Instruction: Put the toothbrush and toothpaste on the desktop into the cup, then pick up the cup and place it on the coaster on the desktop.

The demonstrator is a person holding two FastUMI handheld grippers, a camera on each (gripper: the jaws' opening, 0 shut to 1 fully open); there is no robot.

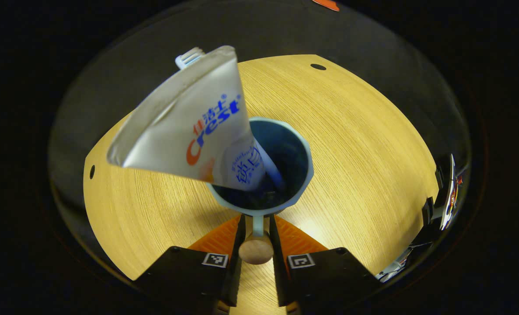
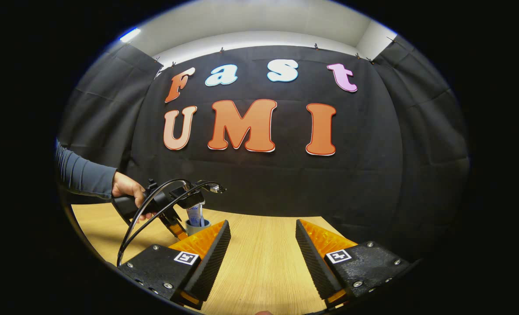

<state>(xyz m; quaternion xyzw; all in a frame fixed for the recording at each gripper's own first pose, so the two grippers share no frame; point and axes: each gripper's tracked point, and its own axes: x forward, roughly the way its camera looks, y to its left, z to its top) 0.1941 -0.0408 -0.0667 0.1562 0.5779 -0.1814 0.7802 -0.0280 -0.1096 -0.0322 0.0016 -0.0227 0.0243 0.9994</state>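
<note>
On the desktop (image 1: 355, 144), cup (image 1: 305, 168) with toothpaste (image 1: 189, 127), toothbrush (image 1: 189, 56), handle (image 1: 258, 225) clamped by left hand-held gripper (image 1: 257, 238), right hand-held gripper (image 2: 262, 245) released.

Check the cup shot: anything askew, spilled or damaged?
Nothing spilled or broken. The toothpaste tube leans steeply out of the cup, its flat crimped end well past the rim, with the toothbrush behind it. The left gripper has its jaws closed on the cup's handle. The right gripper is open over the desktop.

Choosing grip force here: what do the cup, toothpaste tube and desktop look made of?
Cup: likely plastic, smooth matte light-blue rim. Toothpaste tube: soft laminate or plastic, silvery sheen, flat crimped end. Desktop: wood or wood-look laminate, fine pale grain, slight gloss.
</note>
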